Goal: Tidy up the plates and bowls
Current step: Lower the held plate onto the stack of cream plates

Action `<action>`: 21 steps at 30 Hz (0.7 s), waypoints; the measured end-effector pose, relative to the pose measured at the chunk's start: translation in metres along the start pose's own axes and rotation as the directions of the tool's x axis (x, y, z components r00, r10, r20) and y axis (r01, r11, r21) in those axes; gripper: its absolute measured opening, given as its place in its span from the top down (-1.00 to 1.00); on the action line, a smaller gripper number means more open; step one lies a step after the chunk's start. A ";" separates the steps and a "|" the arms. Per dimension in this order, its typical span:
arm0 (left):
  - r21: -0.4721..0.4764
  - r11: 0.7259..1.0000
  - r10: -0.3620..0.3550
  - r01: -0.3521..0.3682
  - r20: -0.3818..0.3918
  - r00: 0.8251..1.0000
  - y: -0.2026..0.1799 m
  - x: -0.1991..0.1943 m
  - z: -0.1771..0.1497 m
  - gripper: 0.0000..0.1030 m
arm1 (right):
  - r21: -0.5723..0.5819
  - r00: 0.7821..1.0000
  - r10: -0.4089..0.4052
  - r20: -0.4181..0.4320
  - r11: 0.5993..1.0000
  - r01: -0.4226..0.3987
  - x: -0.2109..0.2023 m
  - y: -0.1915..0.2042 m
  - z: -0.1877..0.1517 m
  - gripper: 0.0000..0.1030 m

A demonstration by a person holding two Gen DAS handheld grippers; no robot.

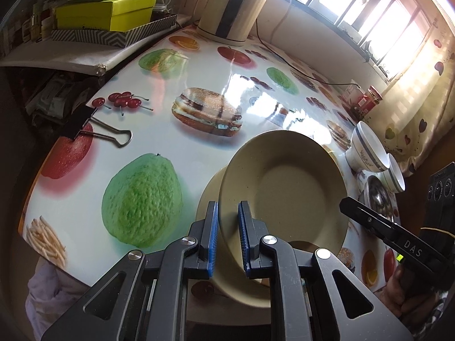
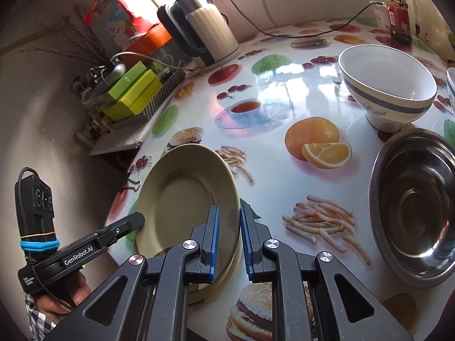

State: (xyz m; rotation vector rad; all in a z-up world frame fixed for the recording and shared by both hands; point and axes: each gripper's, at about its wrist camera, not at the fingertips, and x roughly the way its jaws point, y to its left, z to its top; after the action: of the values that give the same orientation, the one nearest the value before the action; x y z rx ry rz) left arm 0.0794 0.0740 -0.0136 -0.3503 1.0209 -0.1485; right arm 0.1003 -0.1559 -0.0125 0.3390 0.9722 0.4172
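Both grippers, left gripper (image 1: 229, 221) and right gripper (image 2: 229, 227), pinch the round beige plate (image 1: 287, 187) by its rim (one each side), tilted just above a second beige plate (image 1: 207, 199).

Left gripper (image 1: 229, 227) is clamped on the near rim of a beige plate (image 1: 287, 190), which sits tilted over a second plate (image 1: 210, 199) on the food-print table (image 1: 159, 147). The right gripper (image 1: 369, 221) pokes in from the right at the plate's edge. Two white bowls (image 1: 366, 150) and a steel bowl (image 1: 378, 199) sit beyond. A binder clip (image 1: 93, 128) is clamped on the table's left edge, kettle (image 1: 230, 8) at the back.
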 end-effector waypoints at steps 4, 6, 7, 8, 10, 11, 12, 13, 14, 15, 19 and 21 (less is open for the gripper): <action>-0.006 1.000 0.005 -0.005 -0.002 1.000 0.003 -0.002 -0.005 0.72 | -0.002 1.000 0.000 -0.010 1.000 0.000 0.003 0.002 -0.004 0.70; -0.006 1.000 0.004 -0.004 -0.002 1.000 0.005 -0.002 -0.006 0.72 | -0.003 1.000 -0.001 -0.016 1.000 0.001 0.005 0.003 -0.007 0.70; -0.003 1.000 0.005 -0.005 0.000 1.000 0.005 -0.003 -0.007 0.72 | -0.005 1.000 -0.003 -0.017 1.000 0.002 0.005 0.004 -0.008 0.70; -0.002 1.000 0.007 -0.007 0.002 1.000 0.005 -0.004 -0.007 0.72 | -0.008 1.000 -0.005 -0.020 1.000 0.005 0.005 0.005 -0.008 0.70; -0.002 1.000 0.006 -0.006 0.003 1.000 0.006 -0.004 -0.008 0.72 | -0.011 1.000 -0.005 -0.021 1.000 0.005 0.005 0.006 -0.009 0.70; -0.005 1.000 0.007 -0.007 0.003 1.000 0.007 -0.004 -0.008 0.72 | -0.012 1.000 -0.007 -0.020 1.000 0.006 0.005 0.006 -0.010 0.70; -0.004 1.000 0.012 -0.012 0.007 1.000 0.006 -0.006 -0.008 0.72 | -0.012 1.000 -0.007 -0.020 1.000 0.007 0.005 0.006 -0.010 0.70; 0.006 1.000 0.022 -0.022 0.014 1.000 0.005 -0.007 -0.009 0.72 | -0.010 1.000 -0.004 -0.021 1.000 0.004 0.005 0.006 -0.010 0.70; 0.018 0.999 0.030 -0.030 0.019 0.999 0.004 -0.008 -0.009 0.72 | -0.010 1.000 -0.002 -0.023 1.000 0.001 0.006 0.006 -0.011 0.70; 0.020 0.999 0.031 -0.031 0.016 0.999 0.004 -0.007 -0.010 0.72 | -0.011 1.000 -0.003 -0.026 1.000 0.002 0.006 0.007 -0.012 0.70; 0.015 1.000 0.025 -0.025 0.010 1.000 0.007 -0.007 -0.011 0.72 | -0.012 1.000 -0.008 -0.029 1.000 0.008 0.008 0.008 -0.013 0.70; 0.014 1.000 0.025 -0.026 0.010 1.000 0.007 -0.007 -0.011 0.72 | -0.016 1.000 -0.012 -0.028 1.000 0.011 0.009 0.009 -0.013 0.70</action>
State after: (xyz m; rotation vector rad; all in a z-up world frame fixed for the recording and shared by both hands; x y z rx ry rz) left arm 0.0662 0.0806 -0.0154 -0.3244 1.0138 -0.1310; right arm 0.0923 -0.1427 -0.0216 0.3141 0.9973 0.4196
